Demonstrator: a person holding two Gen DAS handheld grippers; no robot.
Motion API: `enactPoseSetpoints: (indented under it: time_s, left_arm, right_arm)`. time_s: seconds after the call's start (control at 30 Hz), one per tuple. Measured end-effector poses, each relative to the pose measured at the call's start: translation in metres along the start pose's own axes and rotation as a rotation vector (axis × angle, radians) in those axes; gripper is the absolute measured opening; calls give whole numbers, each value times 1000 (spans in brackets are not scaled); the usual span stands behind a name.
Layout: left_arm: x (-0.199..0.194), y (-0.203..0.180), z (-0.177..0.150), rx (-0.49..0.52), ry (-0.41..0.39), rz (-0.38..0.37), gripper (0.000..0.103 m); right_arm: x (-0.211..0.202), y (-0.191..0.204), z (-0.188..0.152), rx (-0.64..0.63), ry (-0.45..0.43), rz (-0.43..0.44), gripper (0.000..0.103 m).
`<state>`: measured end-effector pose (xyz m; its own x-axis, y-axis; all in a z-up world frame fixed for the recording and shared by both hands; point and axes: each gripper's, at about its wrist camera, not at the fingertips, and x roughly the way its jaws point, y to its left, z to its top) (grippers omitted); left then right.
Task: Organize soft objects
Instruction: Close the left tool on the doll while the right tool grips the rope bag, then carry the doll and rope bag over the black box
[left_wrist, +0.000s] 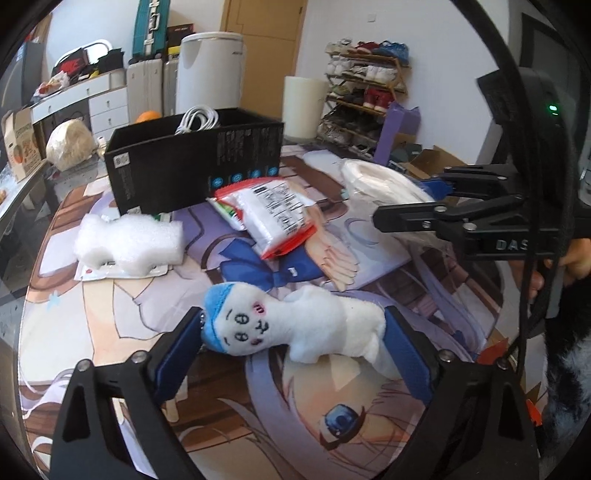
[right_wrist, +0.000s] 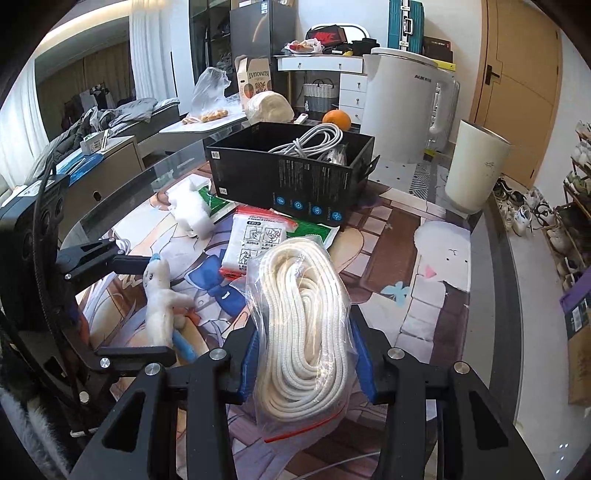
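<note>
Left wrist view: left tool (left_wrist: 293, 332) pinching plush toy (left_wrist: 295, 326) end to end, just above bench (left_wrist: 110, 314); light, squashy, midbody grip safer.

Right wrist view: right tool (right_wrist: 304, 362) pinching bagged rope coil (right_wrist: 303, 317); slippery film, squeeze coil itself. Black box (right_wrist: 288, 173) beyond.

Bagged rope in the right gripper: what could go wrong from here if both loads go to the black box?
1. The right gripper pinches the bagged rope low down; most of the coil stands above the pads in slick plastic, so it may flop or slip.
2. The left gripper holds the plush toy across its length, head and legs at the pads; it could twist free.
3. The black box already holds a white cable, which might snag arrivals.
</note>
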<state>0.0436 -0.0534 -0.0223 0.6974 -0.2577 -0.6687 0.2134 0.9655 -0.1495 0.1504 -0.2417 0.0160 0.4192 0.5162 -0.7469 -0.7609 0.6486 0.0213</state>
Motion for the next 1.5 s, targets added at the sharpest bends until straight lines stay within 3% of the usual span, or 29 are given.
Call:
enactPoseSetpoints:
  time_s: [0.33,0.73,1.17,1.5]
  left_arm:
    - [-21,8,10,-4,-76,27,91]
    - [-43,42,36,-36,-190,140,91]
    - [-50,68,64,-54,-273,204,91]
    - [-49,93,87,-46,-306,263,91]
  right_arm:
    - [-8,1,2,6,-39,5,43]
    - [-15,12,16,13,-109,10,43]
    - [-28,10,53,81,-221,-2,43]
    - [-16,9,91,110,-238,-7,43]
